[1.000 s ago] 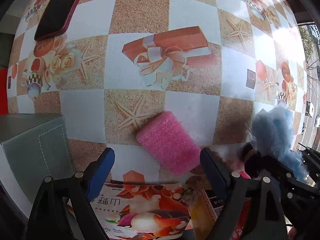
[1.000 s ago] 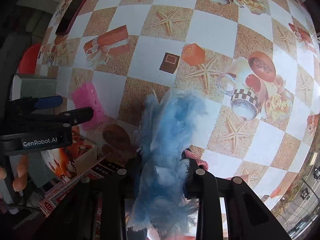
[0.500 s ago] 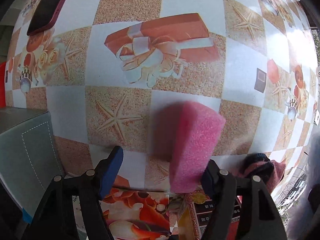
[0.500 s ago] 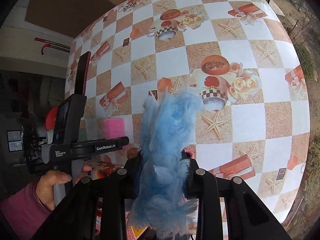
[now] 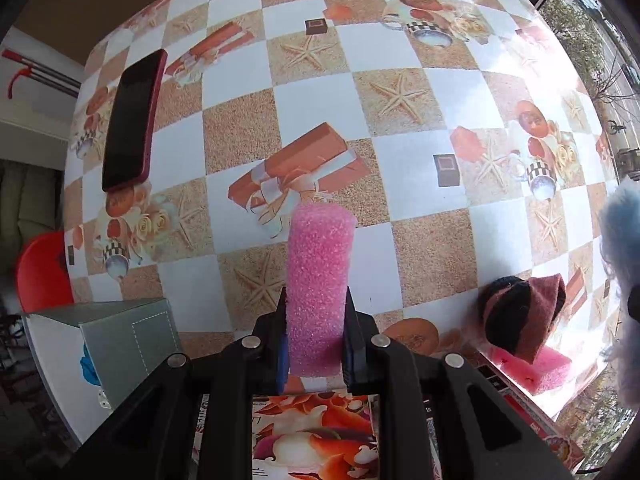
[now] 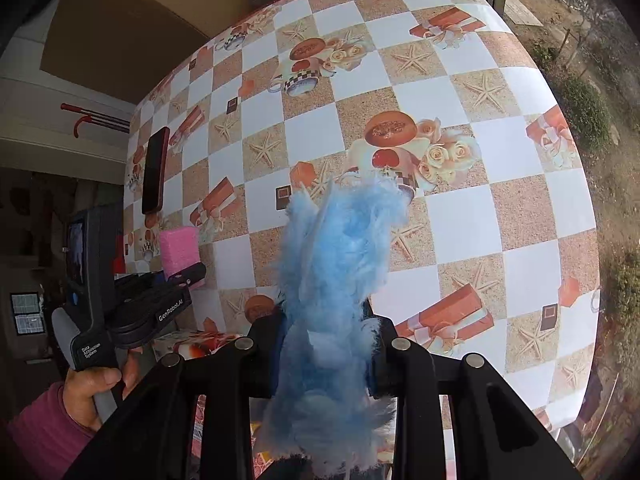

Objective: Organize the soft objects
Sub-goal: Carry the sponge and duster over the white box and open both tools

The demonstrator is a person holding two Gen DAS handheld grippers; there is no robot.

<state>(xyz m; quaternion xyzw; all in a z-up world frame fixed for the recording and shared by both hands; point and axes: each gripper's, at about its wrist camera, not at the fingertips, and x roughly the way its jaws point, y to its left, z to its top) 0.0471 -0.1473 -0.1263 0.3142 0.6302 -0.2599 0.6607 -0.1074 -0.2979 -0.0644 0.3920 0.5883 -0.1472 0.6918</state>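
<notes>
My left gripper (image 5: 315, 340) is shut on a pink foam sponge (image 5: 319, 276) and holds it upright above the table; it also shows in the right wrist view (image 6: 179, 246). My right gripper (image 6: 326, 354) is shut on a fluffy blue feather bundle (image 6: 336, 280), raised above the table; its edge shows at the right of the left wrist view (image 5: 620, 248). A dark brown and black knitted piece (image 5: 520, 312) lies on another pink sponge (image 5: 536, 368) at the lower right.
A dark red phone (image 5: 132, 120) lies at the table's far left. A grey box (image 5: 128, 344) stands at the near left. A printed box (image 5: 316, 436) sits below my left gripper. The patterned tablecloth (image 6: 460, 208) covers the table.
My left gripper closed on the pink sponge and lifted it off the table. Both grippers rose and pulled back, so the views show much more of the table.
</notes>
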